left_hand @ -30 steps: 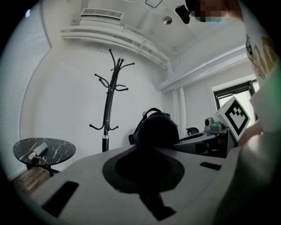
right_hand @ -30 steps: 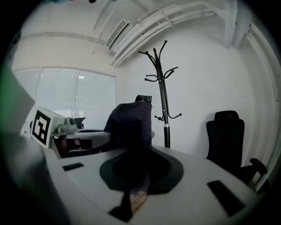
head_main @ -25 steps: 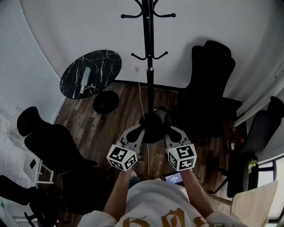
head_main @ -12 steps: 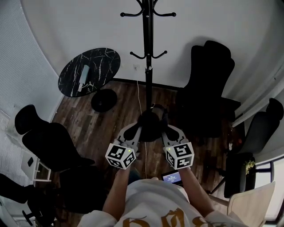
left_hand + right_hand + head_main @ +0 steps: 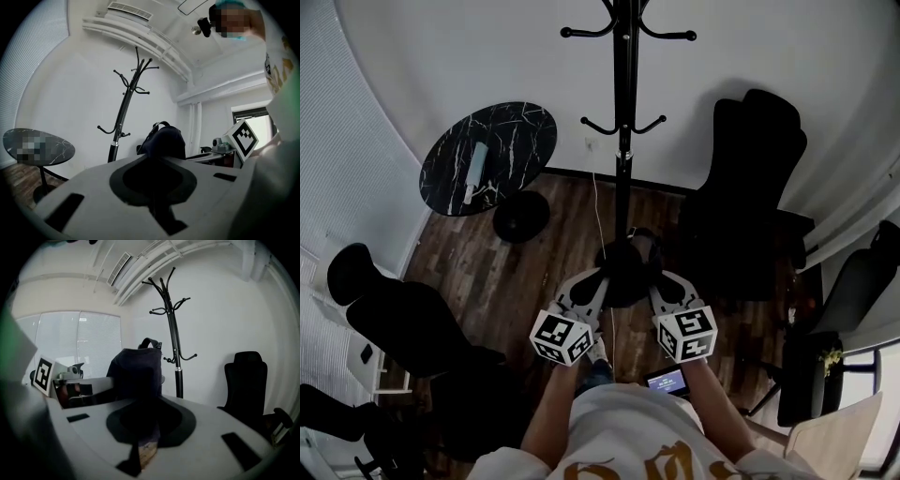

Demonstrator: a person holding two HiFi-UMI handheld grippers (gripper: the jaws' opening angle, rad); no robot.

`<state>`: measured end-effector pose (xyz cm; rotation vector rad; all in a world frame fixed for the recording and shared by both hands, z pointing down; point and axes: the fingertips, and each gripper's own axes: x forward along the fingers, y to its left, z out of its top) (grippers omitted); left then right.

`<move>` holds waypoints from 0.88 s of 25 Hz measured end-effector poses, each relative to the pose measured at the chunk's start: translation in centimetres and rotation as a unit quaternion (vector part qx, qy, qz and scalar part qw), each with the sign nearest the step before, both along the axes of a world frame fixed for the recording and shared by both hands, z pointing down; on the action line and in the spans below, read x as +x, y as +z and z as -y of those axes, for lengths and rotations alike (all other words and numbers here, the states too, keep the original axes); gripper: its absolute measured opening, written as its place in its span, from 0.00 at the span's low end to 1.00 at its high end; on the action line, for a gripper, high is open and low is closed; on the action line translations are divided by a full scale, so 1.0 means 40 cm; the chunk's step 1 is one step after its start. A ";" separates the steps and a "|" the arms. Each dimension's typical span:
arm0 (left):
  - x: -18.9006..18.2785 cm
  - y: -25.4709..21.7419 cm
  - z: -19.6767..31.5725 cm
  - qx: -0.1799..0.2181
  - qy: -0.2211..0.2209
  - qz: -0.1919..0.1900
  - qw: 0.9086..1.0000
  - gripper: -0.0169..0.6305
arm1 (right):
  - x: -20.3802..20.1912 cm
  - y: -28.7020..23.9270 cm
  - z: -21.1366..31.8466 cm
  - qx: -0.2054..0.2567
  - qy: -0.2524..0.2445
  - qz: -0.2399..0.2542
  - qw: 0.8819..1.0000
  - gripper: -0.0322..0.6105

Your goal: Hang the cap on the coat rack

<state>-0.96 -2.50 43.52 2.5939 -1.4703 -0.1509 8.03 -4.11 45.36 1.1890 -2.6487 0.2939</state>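
Black cap [image 5: 625, 266] is held up between the two tools, above the wooden floor [image 5: 516, 272]. The coat rack [image 5: 624, 112] stands beyond it, apart from it. The left hand-held gripper [image 5: 600, 279] is clamped on the cap's left side, and the right hand-held gripper [image 5: 653, 281] is closed on its right side. A round marble table [image 5: 502, 141] stands left of the rack, a black chair [image 5: 755, 187] to its right.

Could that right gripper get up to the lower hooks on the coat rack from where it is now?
Probably yes. Nothing stands between the right gripper and the coat rack; its lower hooks are straight ahead. But it and the left gripper both grip the cap, so they'd move together.
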 end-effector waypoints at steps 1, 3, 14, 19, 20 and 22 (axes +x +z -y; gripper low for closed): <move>-0.010 -0.003 0.023 0.004 0.006 -0.002 1.000 0.07 | -0.012 0.001 0.023 -0.001 0.004 0.000 1.000 0.11; -0.032 -0.008 0.073 0.009 0.016 -0.015 1.000 0.07 | -0.037 0.000 0.072 -0.002 0.010 0.000 1.000 0.11; -0.107 -0.016 0.314 0.024 0.114 -0.048 0.992 0.07 | -0.131 0.008 0.318 -0.013 0.069 0.000 0.998 0.11; -0.166 0.013 0.390 0.001 0.082 -0.034 0.996 0.07 | -0.160 0.018 0.363 -0.015 0.093 -0.015 0.995 0.11; -0.177 0.018 0.398 -0.006 0.074 -0.032 0.997 0.07 | -0.165 0.019 0.364 -0.016 0.096 -0.017 0.995 0.11; -0.193 0.021 0.409 -0.010 0.065 -0.029 0.997 0.07 | -0.175 0.022 0.368 -0.018 0.102 -0.017 0.995 0.11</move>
